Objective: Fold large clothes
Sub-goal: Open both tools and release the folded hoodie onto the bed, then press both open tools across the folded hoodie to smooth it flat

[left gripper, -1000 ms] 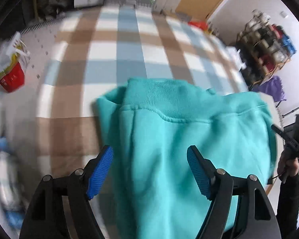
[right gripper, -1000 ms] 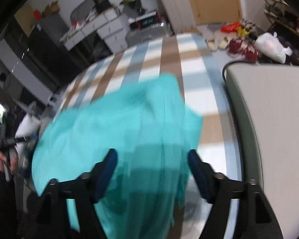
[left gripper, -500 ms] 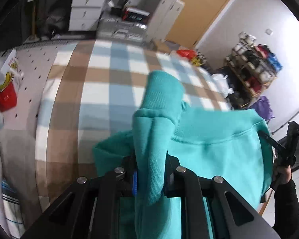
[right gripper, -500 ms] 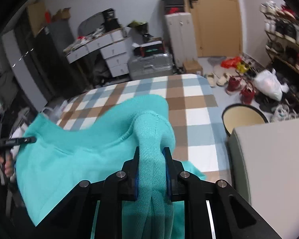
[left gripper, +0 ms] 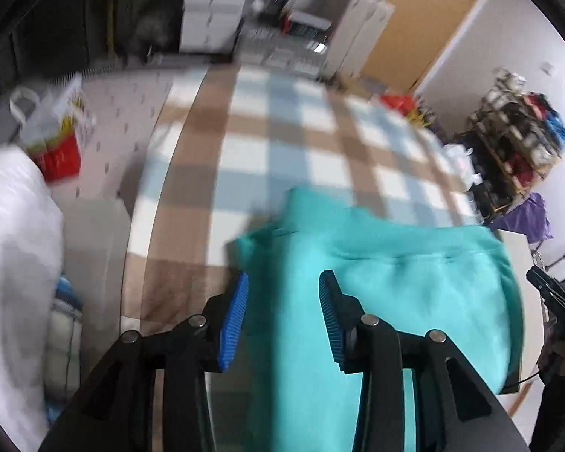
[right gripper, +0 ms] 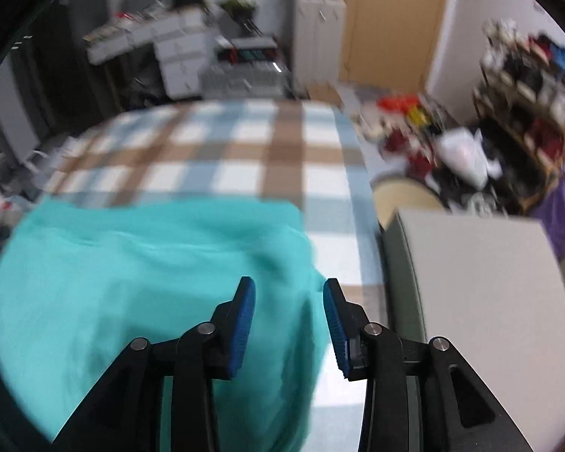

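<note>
Both my clamps have let go: left gripper (left gripper: 282,314) and right gripper (right gripper: 289,318) fingers are opening, narrowly parted, above the teal sweatshirt (left gripper: 395,301).

The big sweatshirt (left gripper: 414,301) lies on the checked cloth (left gripper: 290,150), with a bag (left gripper: 56,132) to its left and shelves (left gripper: 519,143) far right.

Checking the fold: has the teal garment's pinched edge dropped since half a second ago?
Yes. The teal garment no longer stands up between the left tool pads; it lies flat on the checked cloth.
</note>
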`<state>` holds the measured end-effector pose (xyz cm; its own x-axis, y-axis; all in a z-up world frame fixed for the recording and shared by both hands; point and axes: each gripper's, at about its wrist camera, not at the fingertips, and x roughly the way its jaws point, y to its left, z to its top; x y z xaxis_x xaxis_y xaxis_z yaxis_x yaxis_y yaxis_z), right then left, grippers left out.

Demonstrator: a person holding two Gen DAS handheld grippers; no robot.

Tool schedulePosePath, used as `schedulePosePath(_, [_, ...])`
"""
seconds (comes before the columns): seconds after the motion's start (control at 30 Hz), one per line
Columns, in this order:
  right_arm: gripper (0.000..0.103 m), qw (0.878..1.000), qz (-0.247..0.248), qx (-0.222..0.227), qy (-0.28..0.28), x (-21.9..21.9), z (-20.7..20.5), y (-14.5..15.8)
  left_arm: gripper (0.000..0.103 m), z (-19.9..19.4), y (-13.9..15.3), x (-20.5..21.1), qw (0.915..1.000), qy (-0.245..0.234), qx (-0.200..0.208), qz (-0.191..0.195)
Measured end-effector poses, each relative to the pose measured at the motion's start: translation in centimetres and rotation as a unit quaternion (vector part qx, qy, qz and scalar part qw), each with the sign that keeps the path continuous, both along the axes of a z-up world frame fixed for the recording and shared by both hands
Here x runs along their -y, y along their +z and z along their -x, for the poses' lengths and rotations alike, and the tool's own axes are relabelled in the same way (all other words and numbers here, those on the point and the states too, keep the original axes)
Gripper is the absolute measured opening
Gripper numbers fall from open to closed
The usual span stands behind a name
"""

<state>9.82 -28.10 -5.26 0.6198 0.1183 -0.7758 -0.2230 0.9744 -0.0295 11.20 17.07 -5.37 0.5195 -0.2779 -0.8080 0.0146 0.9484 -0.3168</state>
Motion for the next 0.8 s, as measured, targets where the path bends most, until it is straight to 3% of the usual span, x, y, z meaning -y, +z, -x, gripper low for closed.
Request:
schedulePosePath(0.07, [0.058,0.999,-0.026,0.018,0.044,-2.4,2.6,2.1,0.053,2.1,1.4,3.6,0.9986,-0.051,0.012,0.012])
schedulePosePath(0.13, [0.058,0.995,-0.041,0.018,0.092,-5.7,4.6,2.9,0.053,4.1,0.9,8.4,0.9928,-0.118,0.009,0.019])
schedulePosePath(0.23, [0.055,0.99,-0.025,0.0,0.14,-10.7,6.1,1.4,0.053,3.7,-4.0,14.3,0.984,-0.166,-0.06,-0.023])
schedulePosePath(0.3, [0.051,0.989,0.028,-0.031,0.144,-13.9,6.1,-2.1,0.053,3.9,-7.3,15.5,0.9822,-0.162,-0.079,-0.054])
schedulePosePath(0.37, [0.048,0.983,0.086,-0.091,0.137,-15.5,5.4,-7.3,0.057,3.8,-9.2,15.6,0.9814,-0.166,-0.072,-0.063])
schedulePosePath(0.43, [0.048,0.987,0.066,-0.083,0.123,-15.1,5.2,-9.1,0.056,3.8,-9.4,14.8,0.9875,-0.14,-0.057,-0.045])
schedulePosePath(0.57, [0.049,0.989,0.02,-0.102,0.101,-13.8,4.9,-8.1,0.057,4.8,-7.3,14.3,0.9867,-0.141,-0.054,-0.06])
schedulePosePath(0.7, [0.044,0.992,-0.007,-0.072,0.106,-11.5,8.0,-3.9,0.057,7.6,-4.7,12.0,0.9911,-0.132,-0.019,0.006])
schedulePosePath(0.8, [0.05,0.994,0.039,-0.036,0.095,-9.6,9.6,-2.8,0.061,8.6,-6.6,11.5,0.9893,-0.14,-0.032,-0.024])
